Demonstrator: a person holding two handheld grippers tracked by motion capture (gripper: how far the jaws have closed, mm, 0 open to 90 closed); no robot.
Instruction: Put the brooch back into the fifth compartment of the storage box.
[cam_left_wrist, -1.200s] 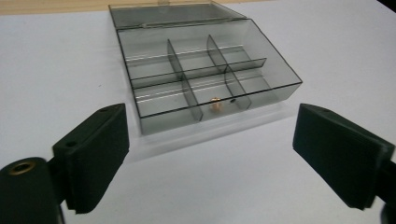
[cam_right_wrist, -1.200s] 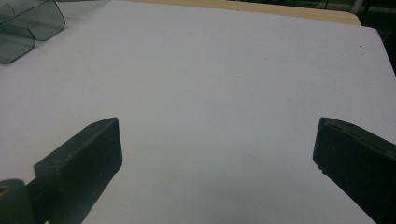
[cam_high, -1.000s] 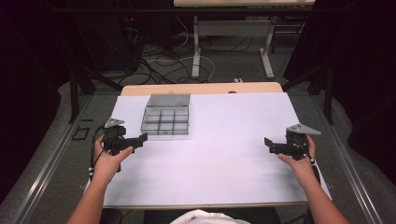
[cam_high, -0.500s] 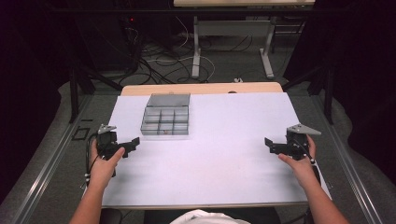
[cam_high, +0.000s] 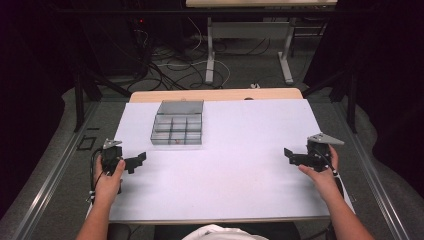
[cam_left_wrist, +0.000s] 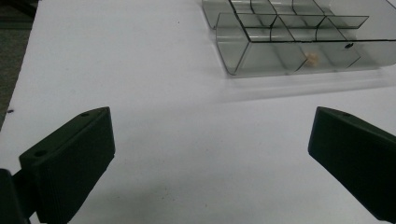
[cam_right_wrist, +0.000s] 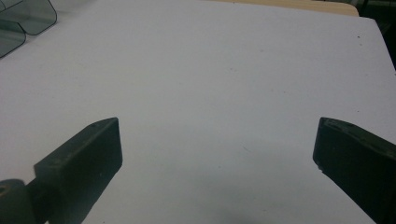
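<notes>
Counter (cam_high: 225, 170): white-topped, with a strip of bare wood along the far edge; the surface between the two grippers is bare.

Compartment box (cam_high: 178, 129): clear grey plastic, divided into a grid of cells, standing flat on the far left part of the counter. It is nearer the left gripper than the right, and touches neither. In the left gripper view one small pale item (cam_left_wrist: 312, 58) lies in a cell of the near row; what it is cannot be told.

Left gripper (cam_high: 136, 161): held in the person's left hand at the near left of the counter, short of the box. Jaws spread wide, holding nothing.

Right gripper (cam_high: 290, 155): held in the right hand at the near right edge, well apart from the box. Jaws spread wide, holding nothing, over bare counter.
</notes>
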